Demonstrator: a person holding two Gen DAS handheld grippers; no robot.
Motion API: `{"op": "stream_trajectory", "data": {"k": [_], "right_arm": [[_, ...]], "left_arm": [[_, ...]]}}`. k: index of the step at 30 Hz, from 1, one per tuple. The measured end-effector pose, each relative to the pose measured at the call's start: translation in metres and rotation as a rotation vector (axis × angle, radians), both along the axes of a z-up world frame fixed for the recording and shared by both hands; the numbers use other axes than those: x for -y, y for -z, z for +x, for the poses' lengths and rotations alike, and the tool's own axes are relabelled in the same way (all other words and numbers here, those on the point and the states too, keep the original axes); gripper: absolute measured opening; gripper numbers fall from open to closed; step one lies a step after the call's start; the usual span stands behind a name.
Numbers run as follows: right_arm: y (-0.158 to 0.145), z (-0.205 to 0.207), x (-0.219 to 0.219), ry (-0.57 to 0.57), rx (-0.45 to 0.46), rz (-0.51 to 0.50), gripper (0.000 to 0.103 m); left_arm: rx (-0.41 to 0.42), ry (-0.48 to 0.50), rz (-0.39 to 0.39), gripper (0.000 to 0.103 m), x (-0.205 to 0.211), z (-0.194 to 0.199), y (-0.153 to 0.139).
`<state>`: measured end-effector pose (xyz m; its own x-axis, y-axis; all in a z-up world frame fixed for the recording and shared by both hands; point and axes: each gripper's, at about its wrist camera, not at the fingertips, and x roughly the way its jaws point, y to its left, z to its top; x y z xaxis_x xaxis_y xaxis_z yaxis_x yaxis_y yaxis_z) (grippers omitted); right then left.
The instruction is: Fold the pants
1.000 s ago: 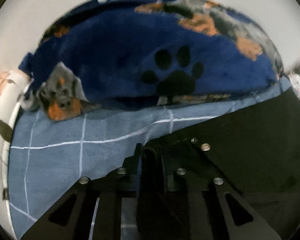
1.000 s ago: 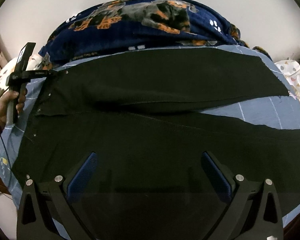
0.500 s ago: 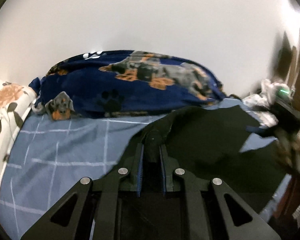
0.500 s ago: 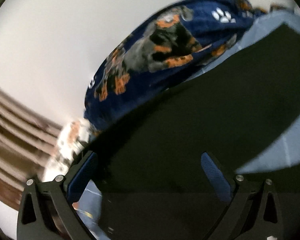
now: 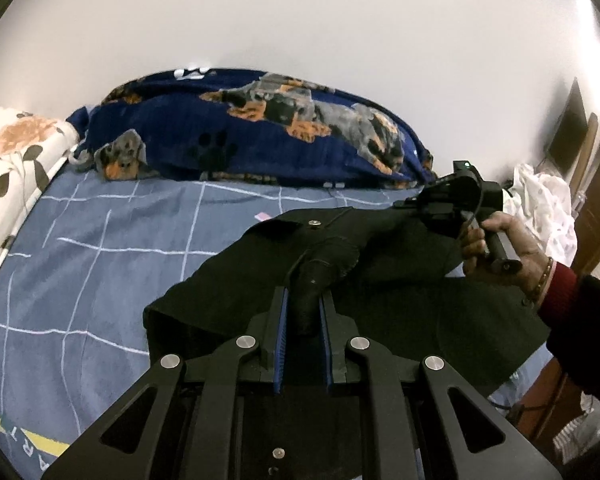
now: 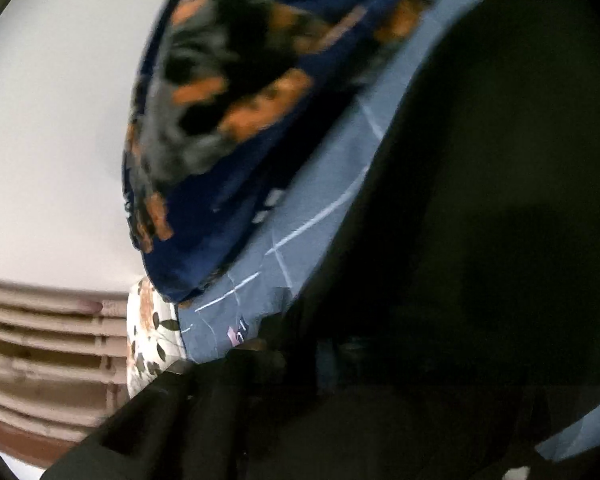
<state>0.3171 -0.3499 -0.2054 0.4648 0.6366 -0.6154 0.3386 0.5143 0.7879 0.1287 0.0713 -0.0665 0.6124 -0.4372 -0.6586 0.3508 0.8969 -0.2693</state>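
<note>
Black pants lie on a blue checked bed sheet, their waist end with a metal button lifted and bunched. My left gripper is shut on a fold of the waistband and holds it above the bed. My right gripper, held in a hand at the right, sits at the far edge of the pants; its jaws are hidden behind cloth. In the right wrist view the image is blurred and tilted. The pants fill the right side there and my fingers are dark and unclear.
A navy dog-print blanket is piled along the wall behind the pants. A floral pillow lies at the left. White cloth and dark furniture stand at the right. A curtain or slatted panel shows in the right wrist view.
My left gripper has lifted the waistband up and pulled back from the blanket. My right gripper swung across to the far edge of the pants, and its jaws, open before, are now obscured.
</note>
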Motion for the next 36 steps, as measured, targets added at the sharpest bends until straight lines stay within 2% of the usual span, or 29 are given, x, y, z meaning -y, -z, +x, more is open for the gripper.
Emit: {"op": "stream_trajectory", "data": {"k": [1,4,7,10,14,18,22,25,29,31,32,36], "right_arm": [[-0.001,-0.004,0.001,0.001,0.014,0.001,0.007],[-0.024,-0.034,-0.005,-0.027,0.089,-0.085,0.007],[-0.045,-0.085,-0.009,-0.04,0.15,-0.13,0.006],[-0.056,-0.14,-0.018,-0.056,0.162,-0.155,0.006],[-0.047,-0.212,-0.031,-0.04,0.145,-0.133,0.006],[-0.013,-0.268,-0.036,-0.01,0.07,-0.101,0.006],[0.015,-0.288,-0.039,0.006,0.011,-0.092,0.006],[0.022,-0.294,-0.041,0.007,0.004,-0.103,0.006],[0.018,-0.293,-0.044,-0.01,0.012,-0.13,0.006],[0.017,-0.295,-0.047,-0.019,0.016,-0.14,0.006],[0.017,-0.295,-0.047,-0.021,0.017,-0.142,0.006],[0.02,-0.296,-0.049,-0.02,0.021,-0.133,0.006]], "left_arm": [[-0.005,-0.003,0.0,0.015,-0.002,0.0,0.0],[-0.029,-0.016,-0.001,0.015,-0.011,0.001,-0.001],[-0.057,-0.032,0.007,0.015,-0.027,-0.005,-0.001],[-0.079,-0.039,0.028,0.015,-0.038,-0.015,0.002],[-0.106,-0.044,0.062,0.015,-0.047,-0.031,0.011],[-0.141,-0.037,0.119,0.015,-0.052,-0.047,0.029],[-0.17,0.004,0.251,0.016,-0.046,-0.065,0.056],[-0.158,0.022,0.305,0.016,-0.045,-0.076,0.067],[-0.148,0.018,0.327,0.019,-0.045,-0.079,0.072],[-0.138,0.004,0.377,0.028,-0.044,-0.08,0.073],[-0.147,-0.006,0.392,0.029,-0.046,-0.08,0.074],[-0.18,-0.049,0.376,0.03,-0.061,-0.081,0.074]]}}
